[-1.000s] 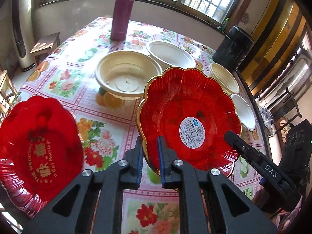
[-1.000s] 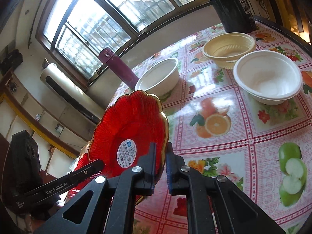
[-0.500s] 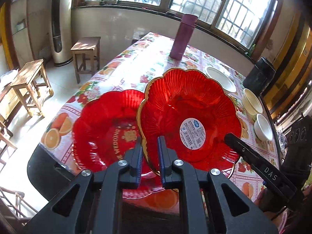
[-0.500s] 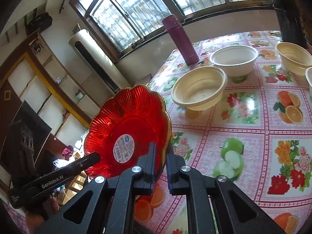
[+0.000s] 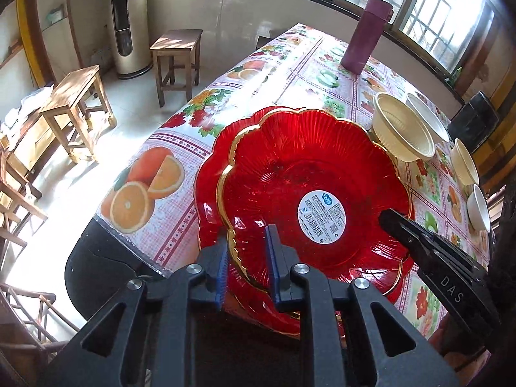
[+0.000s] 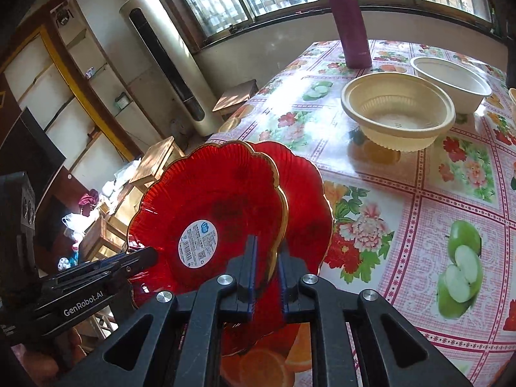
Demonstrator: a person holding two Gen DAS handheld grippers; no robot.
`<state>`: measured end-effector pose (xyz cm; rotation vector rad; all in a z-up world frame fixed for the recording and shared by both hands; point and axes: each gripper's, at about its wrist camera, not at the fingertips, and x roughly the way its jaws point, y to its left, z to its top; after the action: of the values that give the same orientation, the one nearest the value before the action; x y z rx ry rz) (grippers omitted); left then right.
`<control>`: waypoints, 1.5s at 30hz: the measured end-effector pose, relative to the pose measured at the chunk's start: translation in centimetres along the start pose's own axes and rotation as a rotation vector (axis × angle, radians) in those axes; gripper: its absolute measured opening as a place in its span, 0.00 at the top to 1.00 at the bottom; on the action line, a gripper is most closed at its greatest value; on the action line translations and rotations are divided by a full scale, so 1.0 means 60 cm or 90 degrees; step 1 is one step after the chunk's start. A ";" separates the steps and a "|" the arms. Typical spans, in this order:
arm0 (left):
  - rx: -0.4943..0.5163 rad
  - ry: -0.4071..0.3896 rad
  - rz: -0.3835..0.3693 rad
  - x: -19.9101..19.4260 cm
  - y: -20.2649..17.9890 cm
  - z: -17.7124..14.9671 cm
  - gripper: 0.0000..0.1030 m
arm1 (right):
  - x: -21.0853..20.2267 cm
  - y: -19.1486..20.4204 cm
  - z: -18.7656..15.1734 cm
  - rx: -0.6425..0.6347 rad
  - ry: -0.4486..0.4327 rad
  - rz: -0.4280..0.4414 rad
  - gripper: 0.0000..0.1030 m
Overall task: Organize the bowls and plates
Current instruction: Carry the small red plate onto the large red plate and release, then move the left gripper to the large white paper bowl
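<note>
A red gold-rimmed plate with a white label [image 5: 309, 174] [image 6: 209, 206] lies on top of a second red plate [image 5: 209, 174] [image 6: 306, 193] at the table's near corner. My left gripper [image 5: 246, 242] straddles the top plate's near rim with its jaws slightly parted, a gap showing beside the rim. My right gripper [image 6: 266, 258] straddles the opposite rim in the same way. Each gripper shows in the other's view. A cream ribbed bowl [image 5: 403, 132] [image 6: 396, 116] and a white bowl [image 5: 429, 119] [image 6: 451, 80] stand beyond.
A maroon flask [image 5: 367, 32] [image 6: 348, 19] stands at the table's far side. Two more bowls [image 5: 464, 164] [image 5: 480, 206] line the right edge. Wooden stools [image 5: 77, 109] and a tower air conditioner [image 6: 167, 61] stand on the floor at left. The table edge [image 5: 129, 238] is close by.
Both grippers carried the labelled plate down onto the other red plate at the table corner. Their jaws have parted slightly from the rim.
</note>
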<state>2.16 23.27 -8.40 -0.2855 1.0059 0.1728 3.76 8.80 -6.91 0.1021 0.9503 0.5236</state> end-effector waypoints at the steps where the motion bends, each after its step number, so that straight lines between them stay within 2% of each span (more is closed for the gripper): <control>1: 0.004 -0.005 0.004 -0.002 -0.001 0.001 0.83 | 0.003 0.003 0.002 -0.002 -0.001 -0.006 0.85; 7: 0.003 -0.008 0.024 -0.005 0.007 0.006 0.81 | 0.020 0.021 0.013 -0.040 0.027 -0.040 0.82; 8: -0.002 -0.006 0.016 -0.007 0.011 0.007 0.81 | 0.020 0.025 0.014 -0.051 0.031 -0.044 0.78; 12: -0.017 -0.021 0.005 -0.025 0.021 0.007 0.79 | 0.011 0.048 0.016 -0.102 0.029 -0.051 0.44; 13: -0.018 -0.026 0.003 -0.031 0.020 0.007 0.71 | 0.007 0.053 0.015 -0.114 0.026 -0.056 0.41; 14: -0.020 -0.033 0.004 -0.037 0.021 0.007 0.60 | -0.001 0.056 0.014 -0.125 0.018 -0.064 0.33; 15: -0.027 -0.043 -0.012 -0.045 0.023 0.007 0.35 | -0.012 0.057 0.013 -0.138 0.008 -0.067 0.29; 16: -0.040 -0.052 -0.047 -0.053 0.027 0.008 0.20 | -0.024 0.059 0.010 -0.149 -0.003 -0.064 0.29; 18: -0.076 -0.057 -0.115 -0.067 0.034 0.009 0.18 | -0.055 0.053 0.008 -0.157 -0.030 -0.045 0.25; 20: -0.090 -0.078 -0.153 -0.083 0.030 0.014 0.15 | -0.092 0.035 0.005 -0.151 -0.073 -0.022 0.18; 22: -0.080 -0.121 -0.172 -0.104 0.011 0.019 0.00 | -0.129 0.007 0.001 -0.139 -0.117 -0.003 0.10; 23: -0.071 -0.140 -0.184 -0.114 -0.001 0.020 0.00 | -0.146 -0.012 -0.001 -0.128 -0.135 0.005 0.00; 26: -0.031 -0.170 -0.211 -0.134 -0.052 0.024 0.00 | -0.198 -0.086 -0.006 -0.064 -0.185 0.016 0.00; 28: 0.007 -0.171 -0.220 -0.138 -0.095 0.027 0.00 | -0.231 -0.145 -0.009 -0.008 -0.223 0.007 0.00; 32: 0.093 -0.146 -0.241 -0.130 -0.199 0.028 0.00 | -0.295 -0.250 -0.023 0.069 -0.280 -0.042 0.00; 37: 0.184 -0.109 -0.263 -0.110 -0.317 0.006 0.00 | -0.351 -0.361 -0.046 0.140 -0.313 -0.102 0.00; 41: 0.232 -0.097 -0.248 -0.080 -0.364 -0.038 0.00 | -0.365 -0.416 -0.076 0.162 -0.312 -0.140 0.00; 45: 0.256 -0.019 -0.252 -0.029 -0.393 -0.072 0.00 | -0.364 -0.457 -0.091 0.181 -0.316 -0.175 0.00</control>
<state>4.22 -0.47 -5.43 -0.1082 0.9122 -0.3798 -0.33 -26.16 -2.21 0.3361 0.5328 0.0940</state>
